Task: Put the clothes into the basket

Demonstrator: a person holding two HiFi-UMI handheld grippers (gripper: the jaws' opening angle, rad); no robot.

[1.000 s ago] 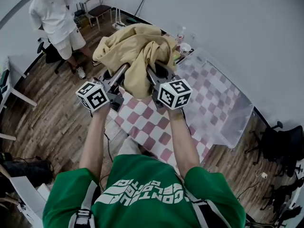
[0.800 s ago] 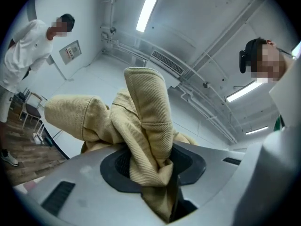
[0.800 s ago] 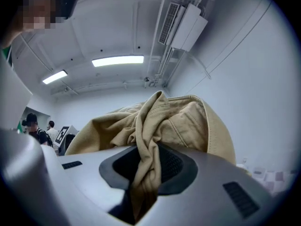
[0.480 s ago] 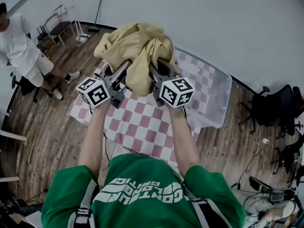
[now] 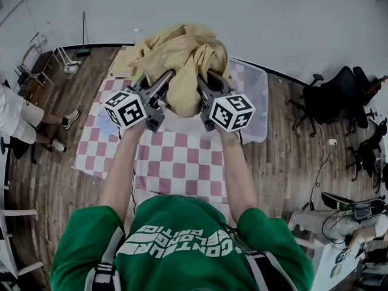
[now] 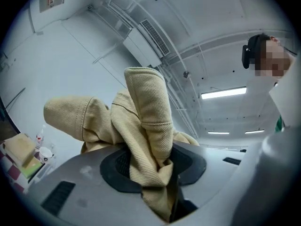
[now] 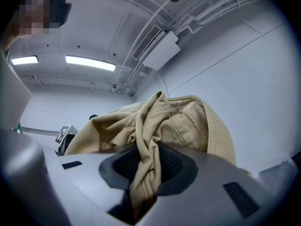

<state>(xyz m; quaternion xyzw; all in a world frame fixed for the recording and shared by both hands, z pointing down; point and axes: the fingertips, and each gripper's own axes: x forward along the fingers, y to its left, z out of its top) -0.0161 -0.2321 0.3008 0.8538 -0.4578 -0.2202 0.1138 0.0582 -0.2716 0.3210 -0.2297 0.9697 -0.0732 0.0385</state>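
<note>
A tan corduroy garment hangs bunched in the air between both grippers, above the far end of the checked table. My left gripper is shut on a fold of the garment, pinched between its black pads. My right gripper is shut on a twisted strand of the same garment. A clear plastic basket stands just beyond and to the right of the garment, mostly hidden by it and the right gripper.
The table carries a red-and-white checked cloth. A person in white stands at the left edge. Office chairs and cables crowd the right side, and a chair stands at the far left.
Both grippers have swung together to the right with the garment. The clear basket now lies right behind them, and the person in white has slid to the left edge.
</note>
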